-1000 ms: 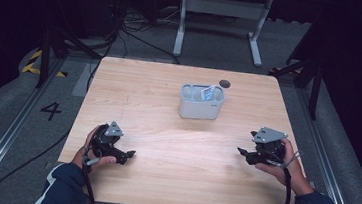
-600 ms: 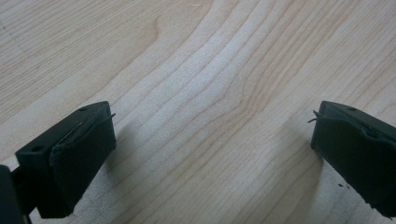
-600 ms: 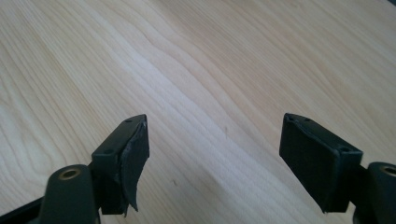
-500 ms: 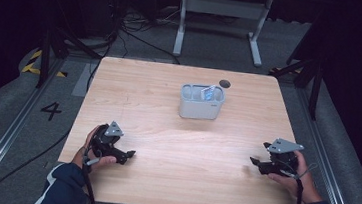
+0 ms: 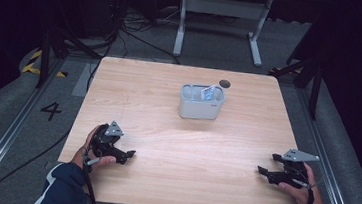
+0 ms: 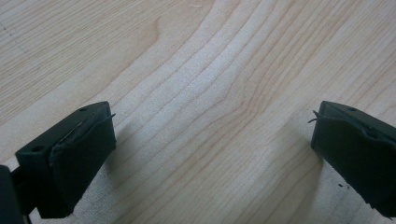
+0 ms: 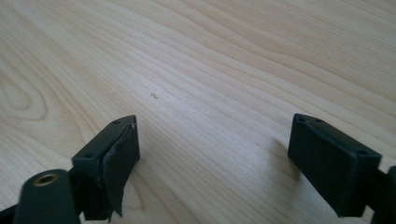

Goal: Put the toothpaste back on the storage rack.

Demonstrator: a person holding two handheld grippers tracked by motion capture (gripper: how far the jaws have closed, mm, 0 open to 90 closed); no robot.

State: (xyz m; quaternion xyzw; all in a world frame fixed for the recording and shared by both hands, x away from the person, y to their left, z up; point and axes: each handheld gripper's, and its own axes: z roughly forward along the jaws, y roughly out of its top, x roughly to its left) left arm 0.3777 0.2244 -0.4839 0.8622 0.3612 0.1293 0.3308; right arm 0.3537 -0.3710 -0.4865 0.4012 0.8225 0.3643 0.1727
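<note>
My left gripper [image 5: 130, 153] rests low on the wooden table [image 5: 140, 88] near its front left corner, held in a hand. In the left gripper view its jaws [image 6: 212, 135] stand wide apart with only bare wood between them. My right gripper [image 5: 262, 170] lies near the front right corner, pointing left. Its jaws [image 7: 215, 144] have just been opening and stand wide over bare wood, with nothing between them. A grey caddy [image 5: 201, 106] stands at the table's middle back with a small blue and white item [image 5: 208, 92] inside it.
A small dark round spot [image 5: 225, 83] lies on the table just behind the caddy. Cables [image 5: 135, 32] and a grey stand [image 5: 223, 8] are on the floor beyond the far edge. Metal rails [image 5: 10, 131] run along both sides of the table.
My right gripper has moved toward the front right corner of the table and sunk lower. Left gripper and caddy have stayed put.
</note>
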